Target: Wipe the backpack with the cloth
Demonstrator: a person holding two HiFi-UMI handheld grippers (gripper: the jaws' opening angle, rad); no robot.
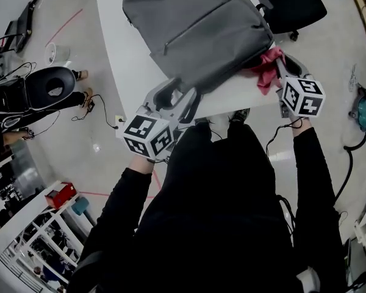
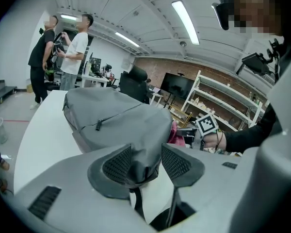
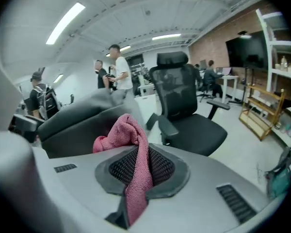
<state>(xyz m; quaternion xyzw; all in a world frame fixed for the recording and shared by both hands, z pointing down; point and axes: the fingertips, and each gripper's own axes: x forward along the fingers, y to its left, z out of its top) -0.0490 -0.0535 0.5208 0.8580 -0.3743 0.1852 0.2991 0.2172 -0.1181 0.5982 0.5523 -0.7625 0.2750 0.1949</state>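
White table point(image 1: 125, 72) fills the top of the head view, in a big work room with a black chair point(image 3: 189, 106) and some people standing far back. The grey backpack point(image 1: 195, 29) lies flat on the table, and its near end hangs a little over the edge by the person. The left gripper point(image 1: 182, 96) has its jaws set wide around the near corner of the backpack, with the grey fabric bunched between the pads, so it seems to be holding the bag in place. The right gripper point(image 1: 279, 66) is pinched tight on the pink cloth point(image 1: 268, 66), which hangs out of the jaws in a soft lump. The cloth is right at the side of the backpack, near its corner, touching it or very close to it. No dirt or wet marks show on the bag, so it is hard to tell how much is clean. It looks like the wiping is only at the side so far, and the big top of the bag is likely left to do.
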